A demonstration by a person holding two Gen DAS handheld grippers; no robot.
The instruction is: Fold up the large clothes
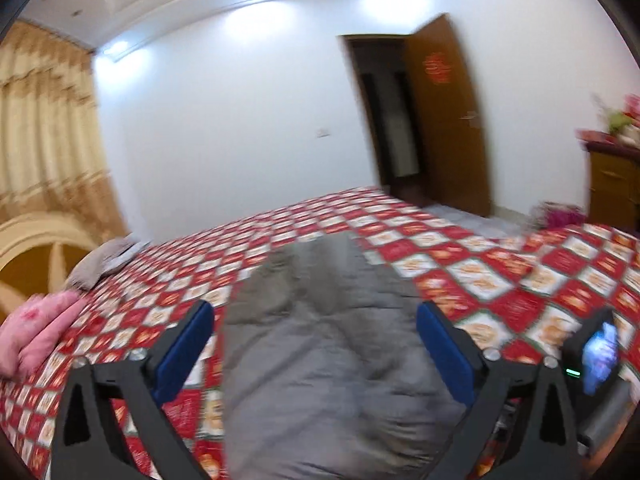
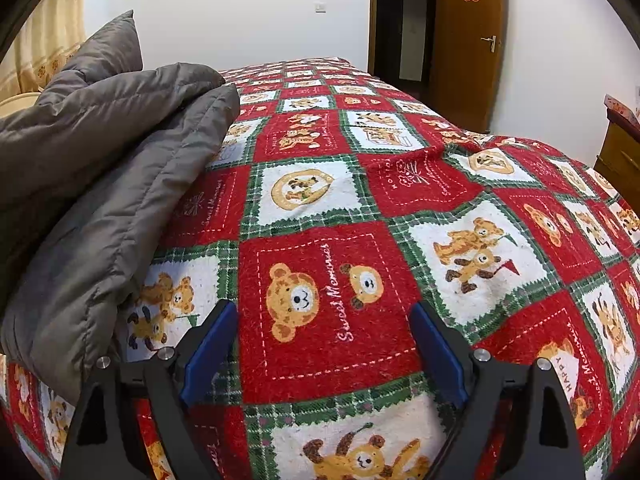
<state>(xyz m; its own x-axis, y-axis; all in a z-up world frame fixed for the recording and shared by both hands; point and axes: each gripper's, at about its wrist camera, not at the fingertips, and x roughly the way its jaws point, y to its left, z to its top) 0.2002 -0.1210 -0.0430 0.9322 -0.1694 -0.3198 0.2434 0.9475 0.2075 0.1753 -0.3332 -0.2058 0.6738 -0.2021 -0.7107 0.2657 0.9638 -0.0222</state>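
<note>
The grey quilted jacket [image 1: 320, 340] lies on the bed directly ahead of the left gripper [image 1: 316, 344], its bulk filling the gap between the two blue-padded fingers [image 1: 188, 348] and running away from them toward the far edge of the bed. Seen from the right gripper [image 2: 324, 348], the same jacket [image 2: 100, 184] sits off to the left, heaped in thick rolls with one stitched panel draping down beside the left finger. Both grippers stand wide open and hold nothing; the right one hovers over bare bedspread [image 2: 400, 200].

The jacket looks like padded down or synthetic fill under a smooth, slightly shiny shell, sewn in parallel channels. It will probably be light for its size, very soft, and springy: folds are likely to puff back open unless pressed flat. The shell looks slick, so a shallow pinch on a puffy panel may slide off. A firmer hold would likely come at a hem, a seam line or the edge of the draped panel nearest the right gripper, where the layers are thinner and the stitching gives the pads something to bite on.

The bedspread is a napped, fuzzy cotton-like cloth in red, white and green checks with teddy bears, lying with a few low ridges; it should grip the jacket a little when it is dragged. To the far left of the left gripper, a pink pillow [image 1: 36, 332] rests at the bed's edge. The left view is motion-blurred, so finer detail of the jacket's surface cannot be made out there.
</note>
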